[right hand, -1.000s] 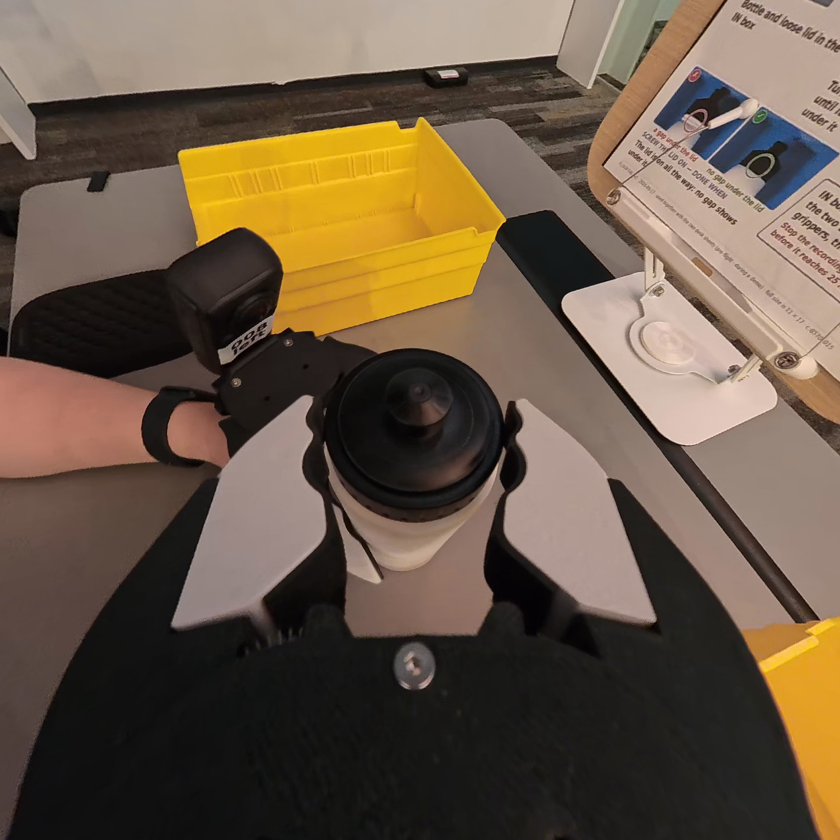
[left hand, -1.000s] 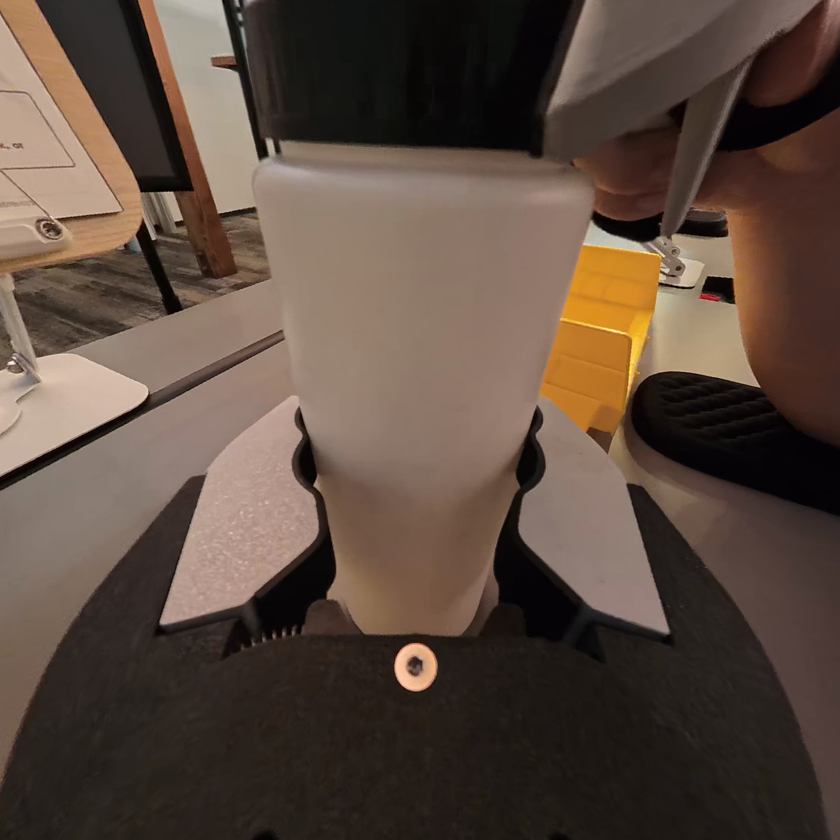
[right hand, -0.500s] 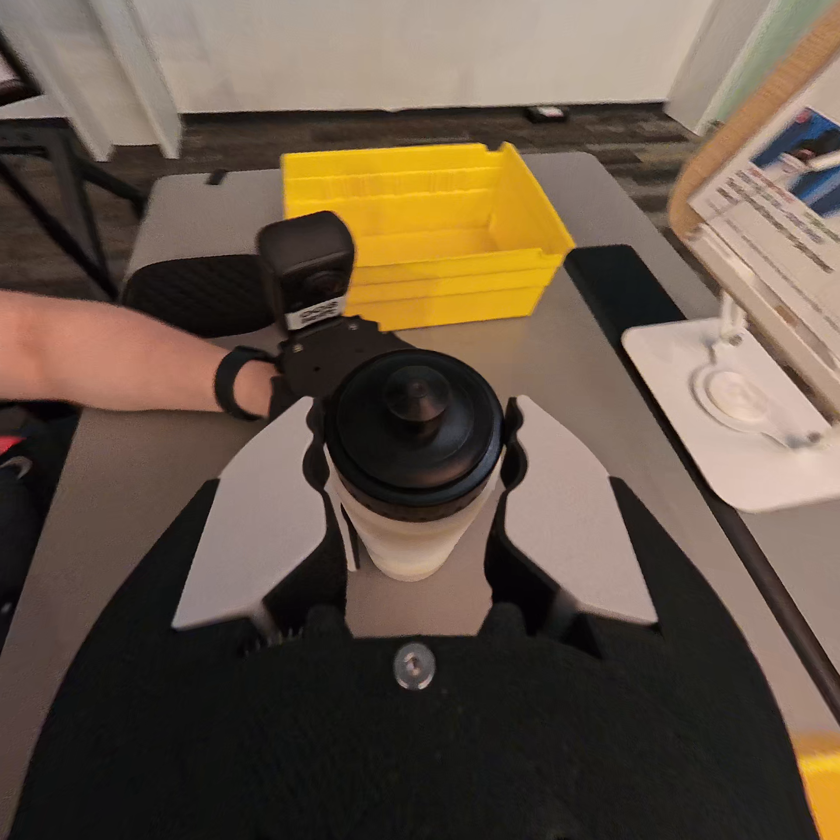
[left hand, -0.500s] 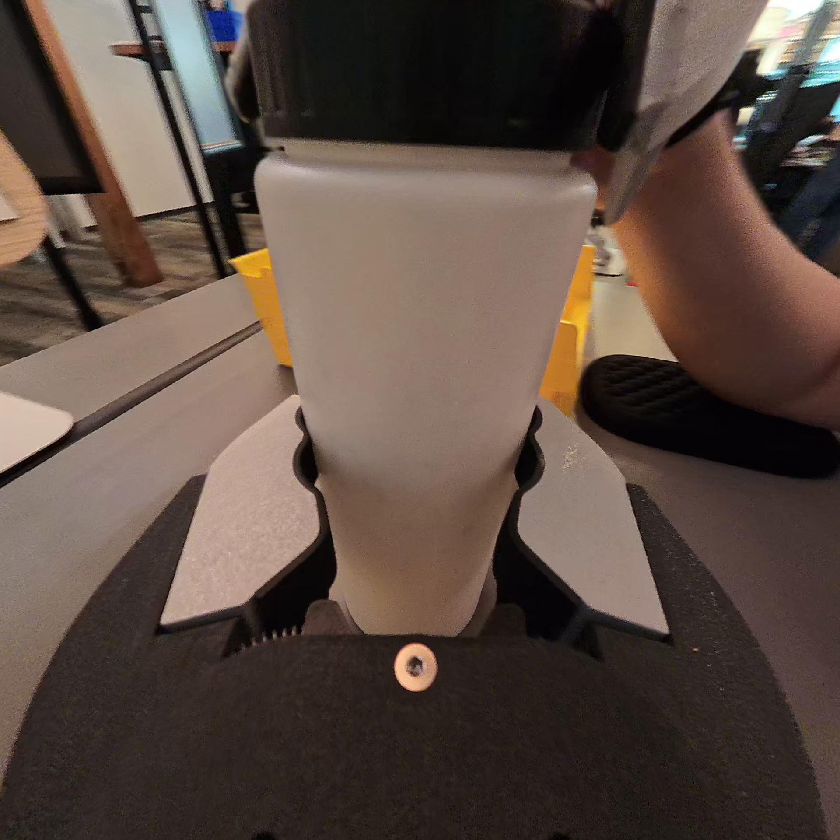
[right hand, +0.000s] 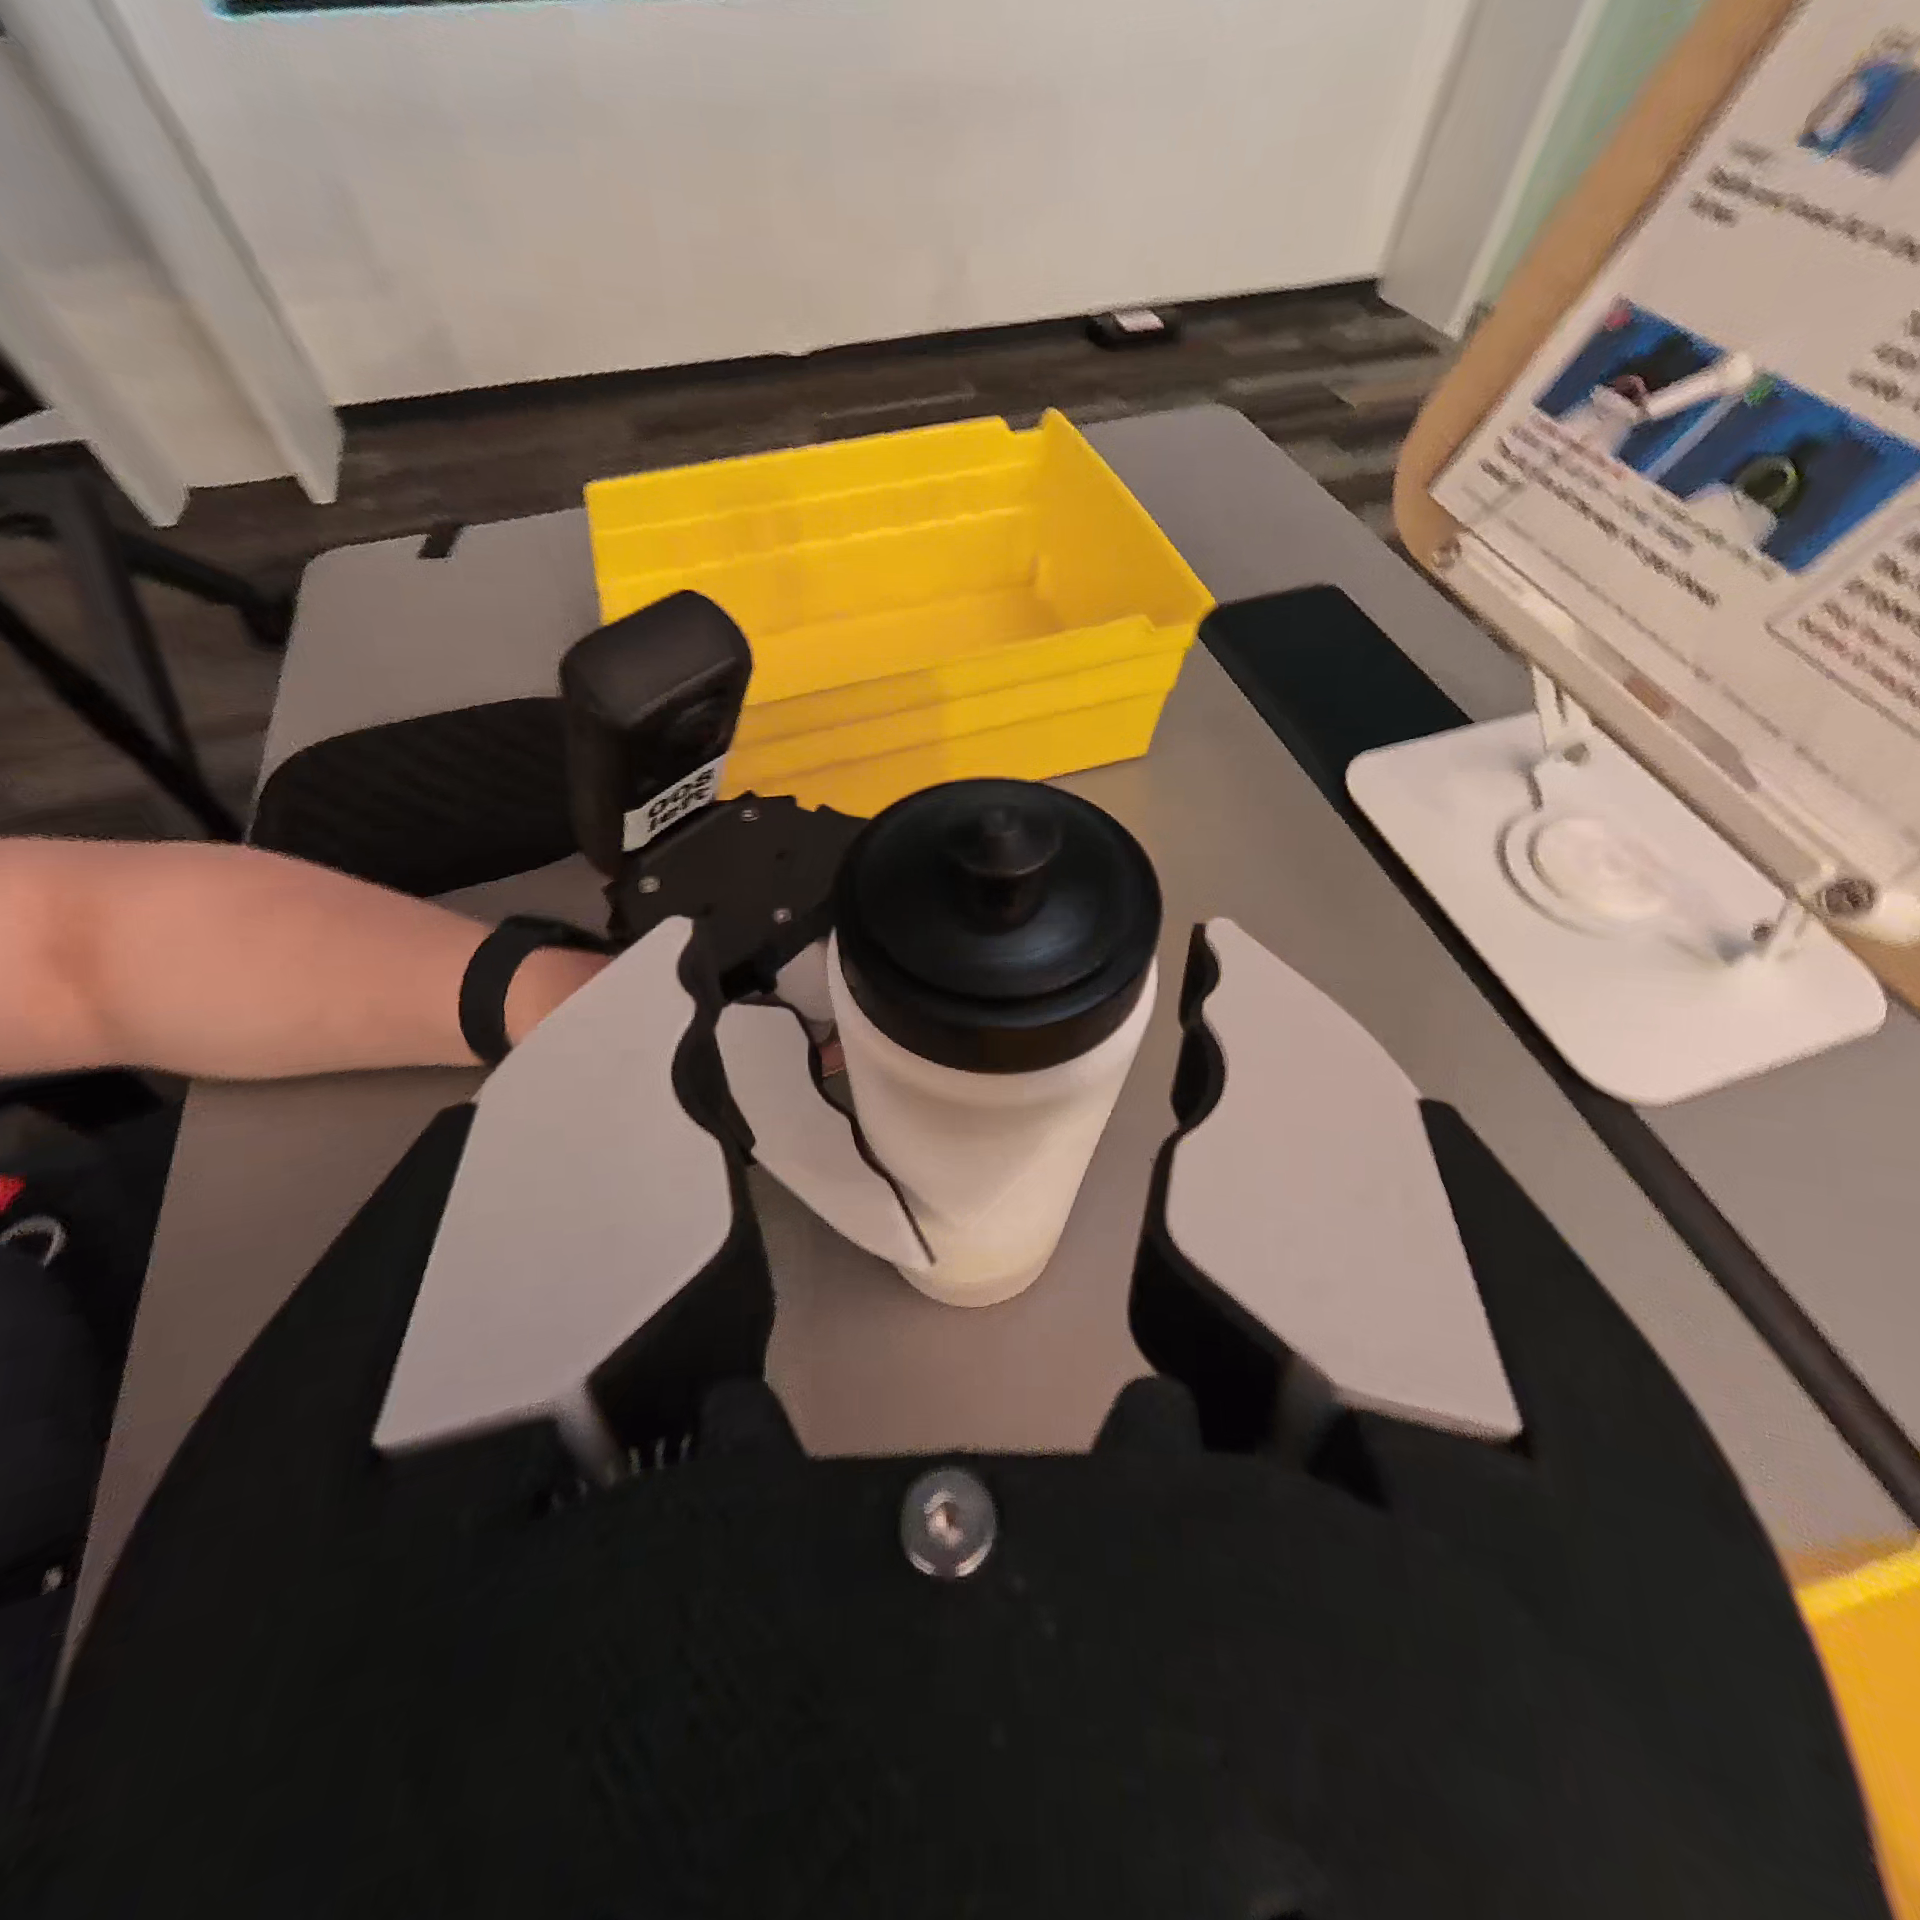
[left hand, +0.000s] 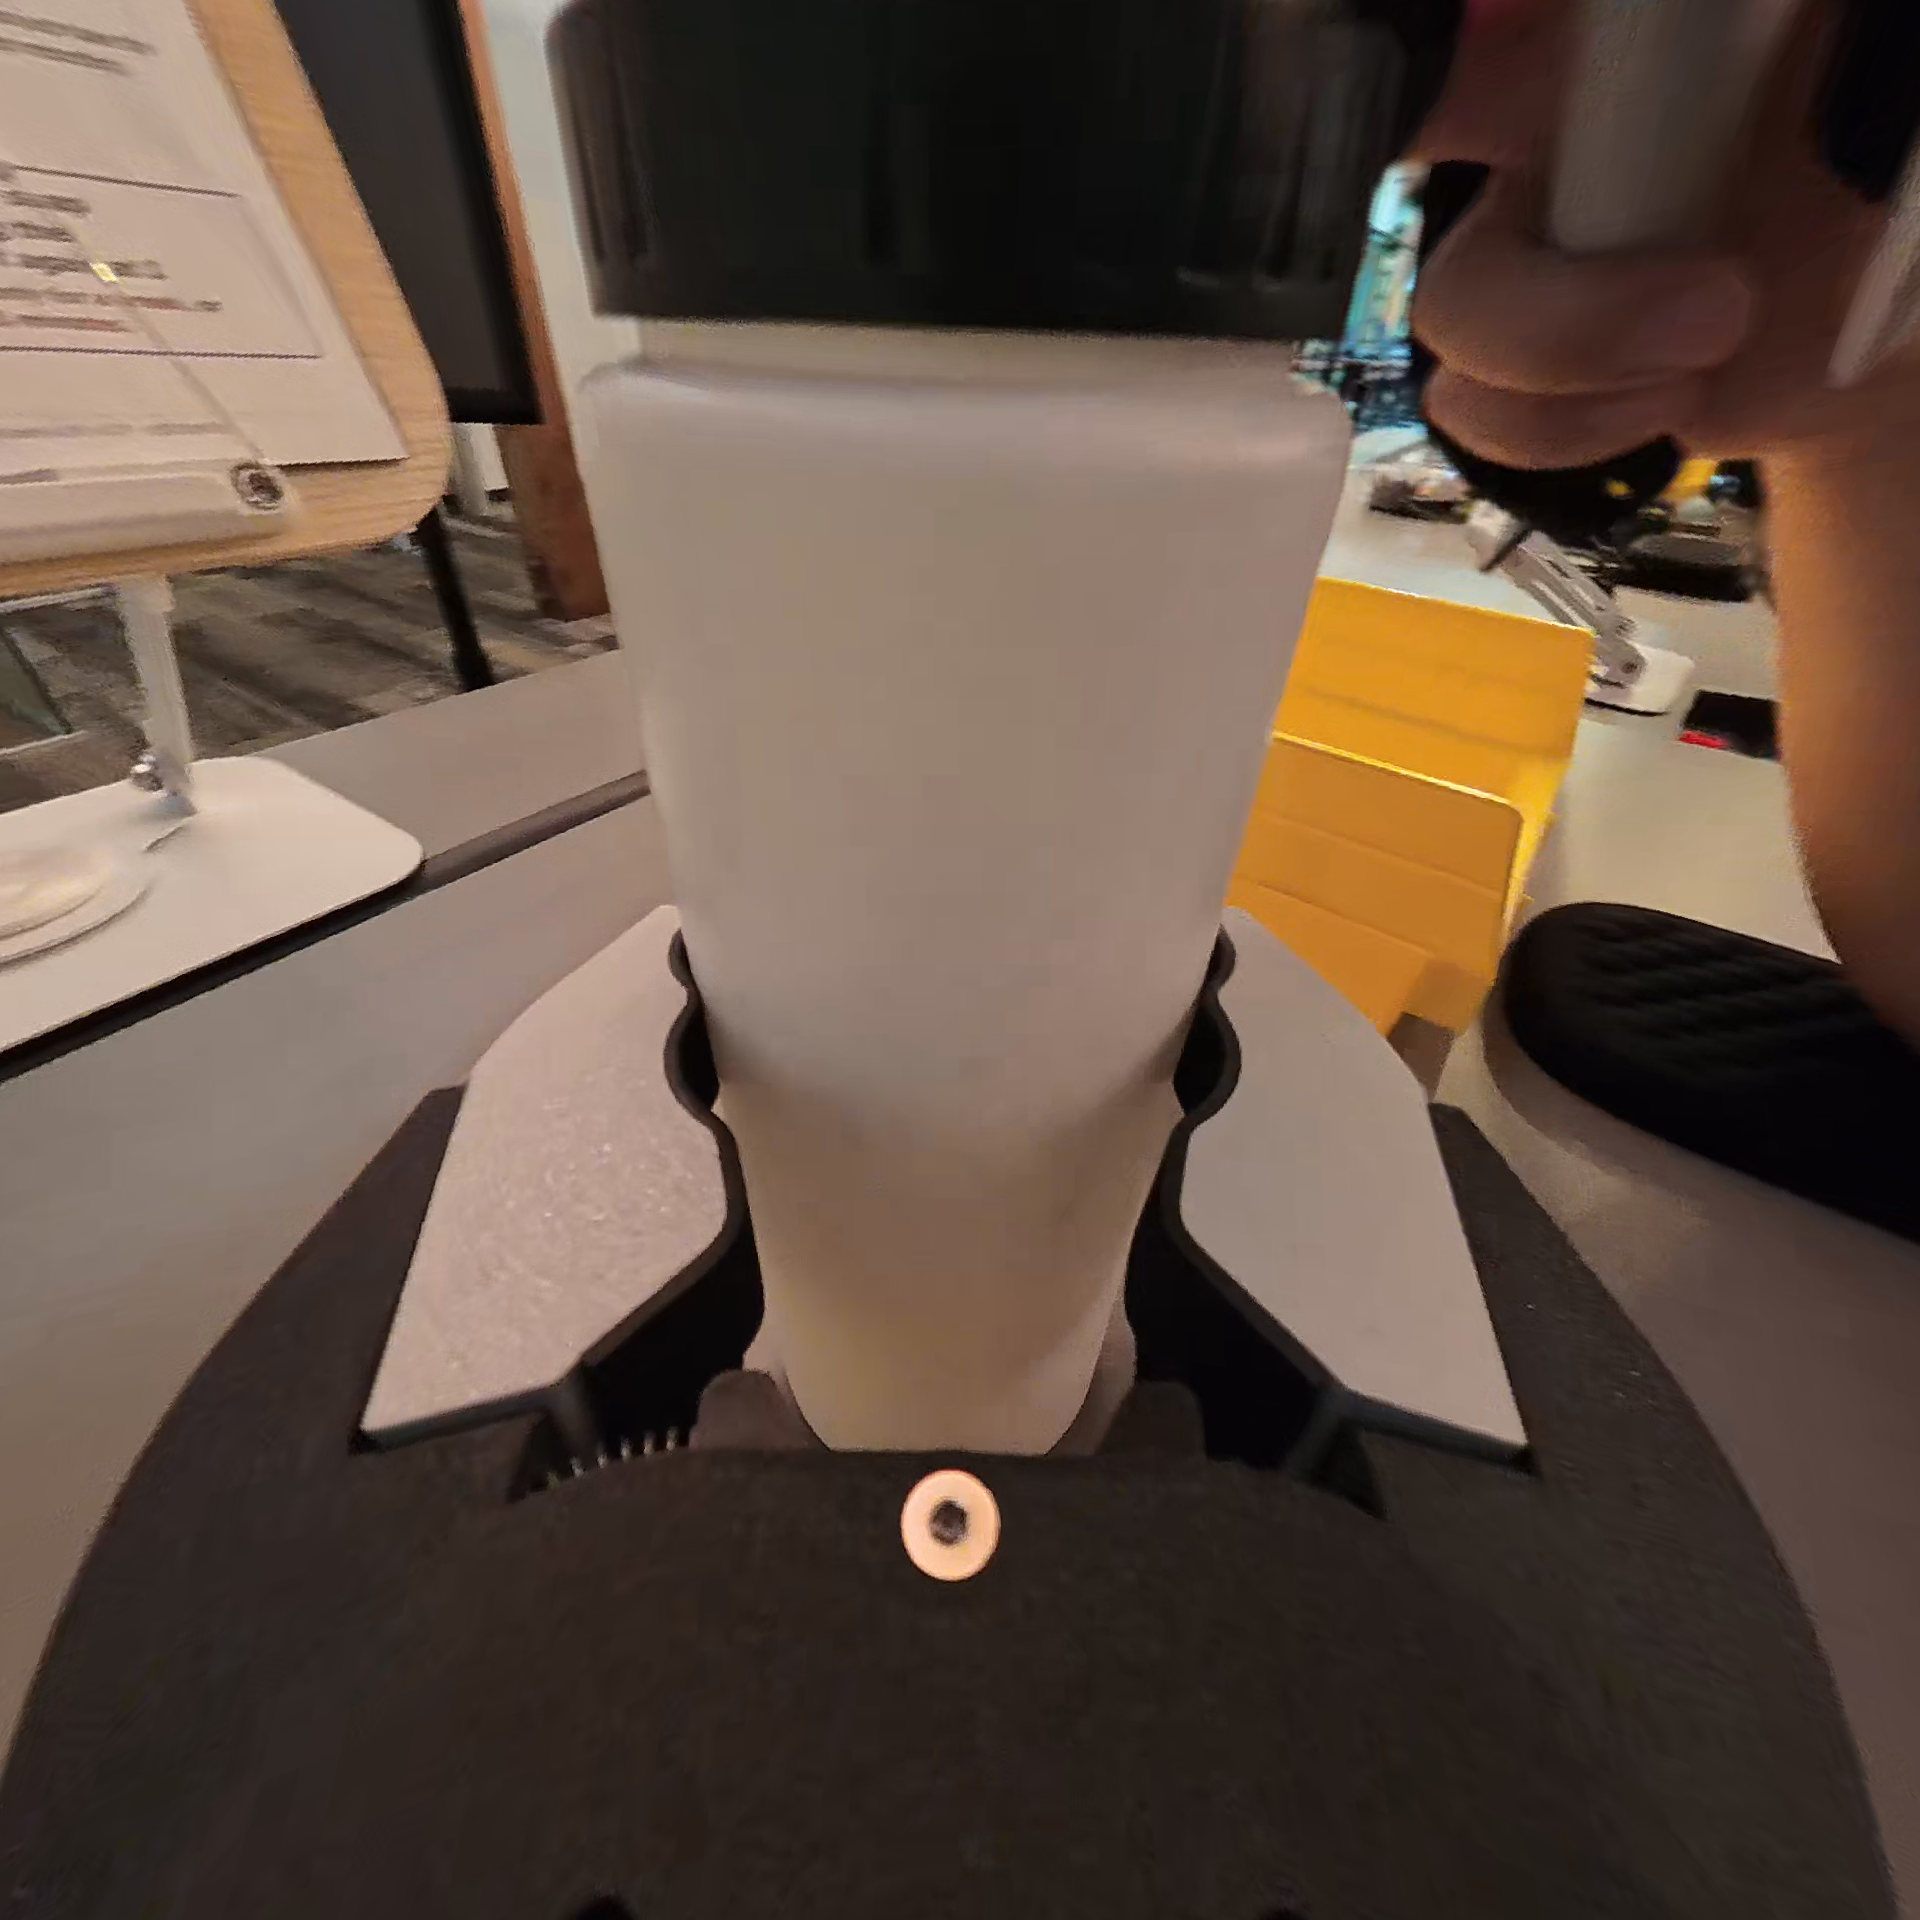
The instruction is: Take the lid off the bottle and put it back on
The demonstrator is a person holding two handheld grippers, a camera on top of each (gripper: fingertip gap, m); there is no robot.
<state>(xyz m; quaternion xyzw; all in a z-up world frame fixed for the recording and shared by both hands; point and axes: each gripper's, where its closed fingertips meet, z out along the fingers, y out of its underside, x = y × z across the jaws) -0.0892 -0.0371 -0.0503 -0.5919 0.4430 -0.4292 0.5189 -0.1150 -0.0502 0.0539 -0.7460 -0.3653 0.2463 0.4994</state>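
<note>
Bottle [right hand: 966, 1132] pinched low by your left gripper [left hand: 951, 1164]; right gripper [right hand: 945, 1153] hovers spread above lid [right hand: 997, 914]. Next: lower, clamp, twist.

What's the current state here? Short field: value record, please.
bottle: white bottle, upright on grey table
lid: black lid on the bottle, a thin gap shows under it in the left wrist view
left gripper: shut on the bottle's lower body
right gripper: open, fingers clear of the lid on both sides, above the bottle
yellow bin: behind the bottle, nothing seen in it
instruction board: on white stand, to the right
</note>
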